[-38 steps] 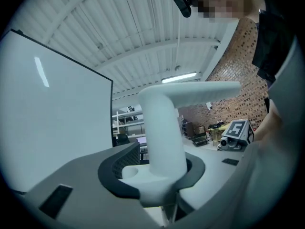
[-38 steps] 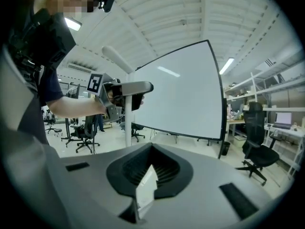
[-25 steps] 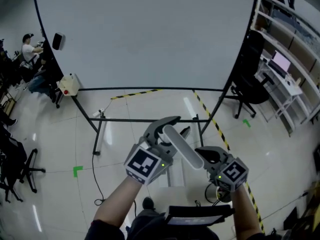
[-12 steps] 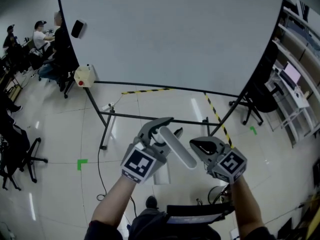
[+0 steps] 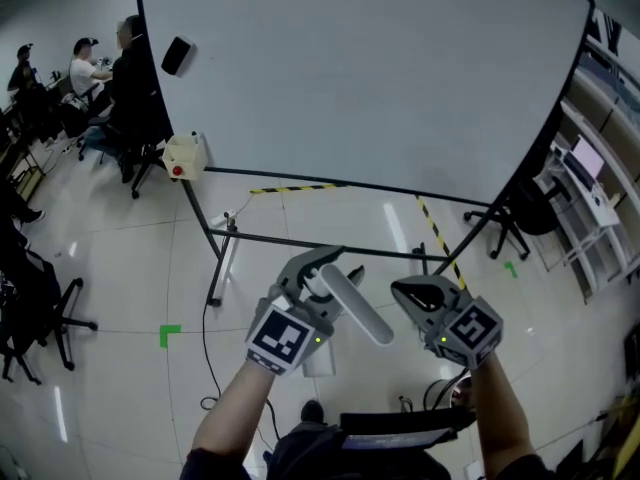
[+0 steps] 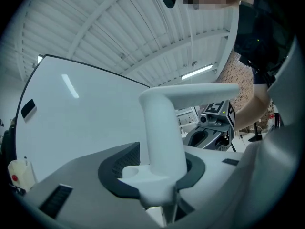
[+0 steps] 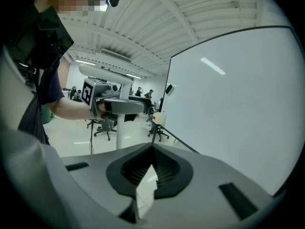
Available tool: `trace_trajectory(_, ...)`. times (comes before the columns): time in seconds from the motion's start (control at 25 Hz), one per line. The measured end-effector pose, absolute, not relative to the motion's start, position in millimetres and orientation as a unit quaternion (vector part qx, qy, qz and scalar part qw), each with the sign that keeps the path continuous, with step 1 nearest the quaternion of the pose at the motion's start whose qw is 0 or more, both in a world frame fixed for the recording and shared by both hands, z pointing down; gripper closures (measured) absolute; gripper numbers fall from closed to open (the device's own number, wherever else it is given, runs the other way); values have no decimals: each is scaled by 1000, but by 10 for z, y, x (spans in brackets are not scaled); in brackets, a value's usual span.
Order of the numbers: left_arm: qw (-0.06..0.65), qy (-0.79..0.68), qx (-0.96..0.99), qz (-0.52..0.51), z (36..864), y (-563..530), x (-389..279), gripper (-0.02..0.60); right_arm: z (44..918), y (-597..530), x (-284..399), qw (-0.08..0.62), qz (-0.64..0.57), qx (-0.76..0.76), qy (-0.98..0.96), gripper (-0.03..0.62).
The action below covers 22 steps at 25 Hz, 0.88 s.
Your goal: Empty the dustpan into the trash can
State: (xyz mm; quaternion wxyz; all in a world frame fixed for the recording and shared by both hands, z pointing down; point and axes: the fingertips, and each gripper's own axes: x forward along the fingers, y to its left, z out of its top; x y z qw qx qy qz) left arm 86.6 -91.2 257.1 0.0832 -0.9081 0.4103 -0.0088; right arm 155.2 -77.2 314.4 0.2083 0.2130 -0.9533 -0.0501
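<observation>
Gleaming pale floor [image 5: 120,268] runs under a big whiteboard [image 5: 370,78], striped tape [image 5: 290,187] below it. The left gripper [image 5: 318,266] has its fingers clamped on a white handle [image 5: 357,306]; the right gripper [image 5: 420,293] has its fingers together, empty.

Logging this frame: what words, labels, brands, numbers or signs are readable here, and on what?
No readable text anywhere.
Left marker cube, right marker cube: black-and-white square patterns, no letters.
Monitor at the right: too small to read.
Yellow box: no print discernible.
</observation>
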Motion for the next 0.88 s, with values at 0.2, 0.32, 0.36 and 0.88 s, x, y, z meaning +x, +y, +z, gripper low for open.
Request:
trace_trajectory(0.2, 75, 427, -901, 4, 2569, -857, 592, 439, 3163, -751, 1300, 211, -54, 193, -957, 582)
trace_trajectory(0.32, 69, 445, -893, 10, 2540, -823, 456, 439, 3137, -753, 1171, 202, -58, 186, -960, 582)
trace_trajectory(0.36, 65, 456, -888, 10, 2533, -834, 402, 439, 3125, -759, 1139, 199, -60, 185, -961, 581)
trace_trajectory(0.88, 52, 505, -862, -6, 2376, -1154, 90, 439, 3110, -1186, 749, 145, -24, 122, -982, 582)
